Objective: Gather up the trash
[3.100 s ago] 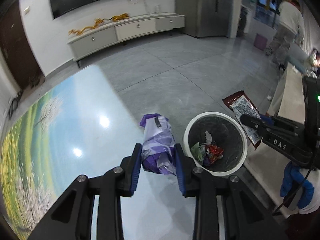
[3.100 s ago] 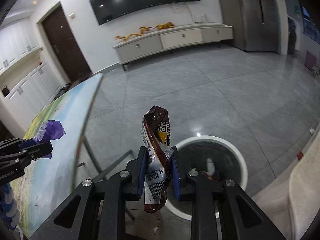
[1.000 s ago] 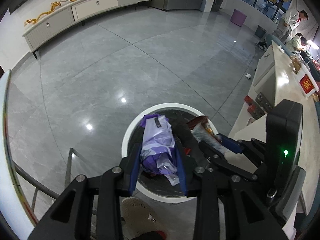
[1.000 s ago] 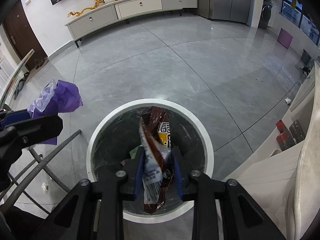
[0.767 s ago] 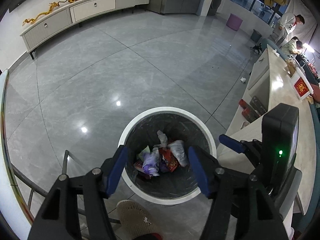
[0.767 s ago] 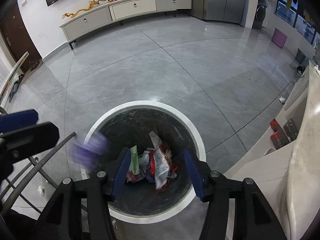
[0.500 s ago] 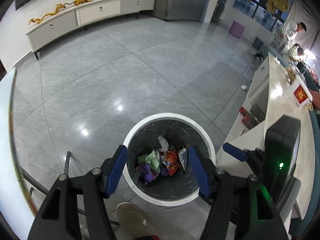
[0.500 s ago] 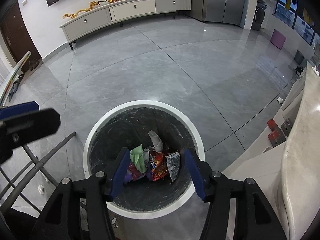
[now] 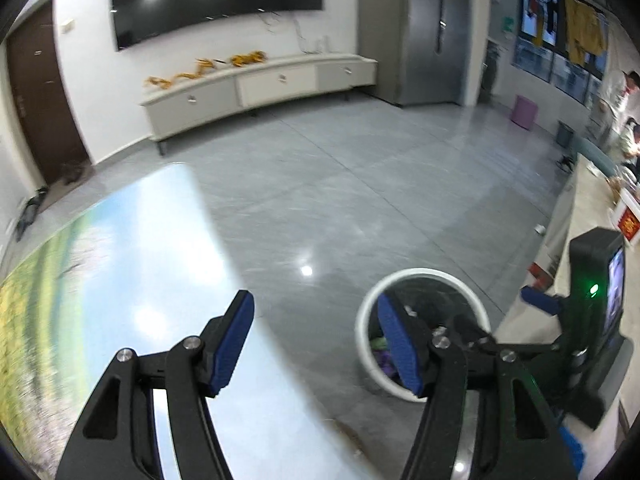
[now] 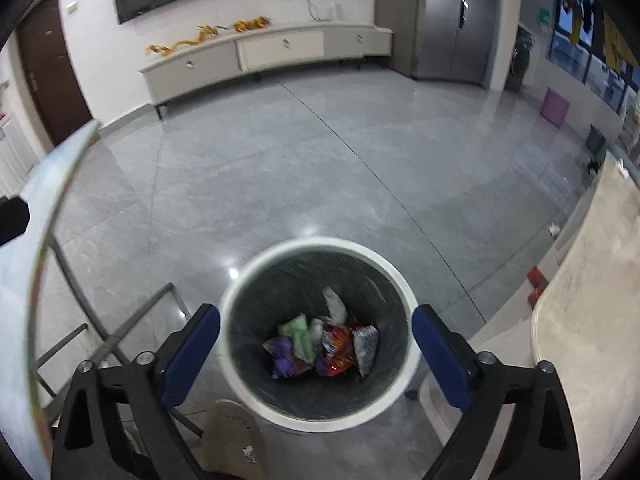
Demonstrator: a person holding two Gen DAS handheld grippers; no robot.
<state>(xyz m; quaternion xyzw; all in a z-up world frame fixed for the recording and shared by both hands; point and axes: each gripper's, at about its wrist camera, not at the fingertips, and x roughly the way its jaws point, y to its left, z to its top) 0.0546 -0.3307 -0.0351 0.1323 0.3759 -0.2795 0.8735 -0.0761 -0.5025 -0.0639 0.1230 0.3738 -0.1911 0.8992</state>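
The white-rimmed bin (image 10: pixel 320 244) stands on the grey floor with a dark liner. Inside lie a purple wrapper (image 10: pixel 284 354), a green scrap (image 10: pixel 300 334), a red snack packet (image 10: pixel 338 350) and a silvery packet (image 10: pixel 366 344). My right gripper (image 10: pixel 316 344) hangs above the bin, its jaws opening wide with nothing between them. My left gripper (image 9: pixel 316 340) is to the left of the bin (image 9: pixel 420 274), half over the edge of the landscape-print table (image 9: pixel 120 260). Its jaws are opening too, and nothing is between them.
Metal table legs (image 10: pixel 120 332) and a pale slipper (image 10: pixel 236 436) lie just left of and in front of the bin. A light counter (image 10: pixel 592 300) runs along the right. A low TV cabinet (image 10: pixel 260 52) lines the far wall. A person (image 9: pixel 624 96) stands far right.
Both grippers let their wrappers drop into the bin and opened. Both have risen, and the left one has swung left so that the table fills its view.
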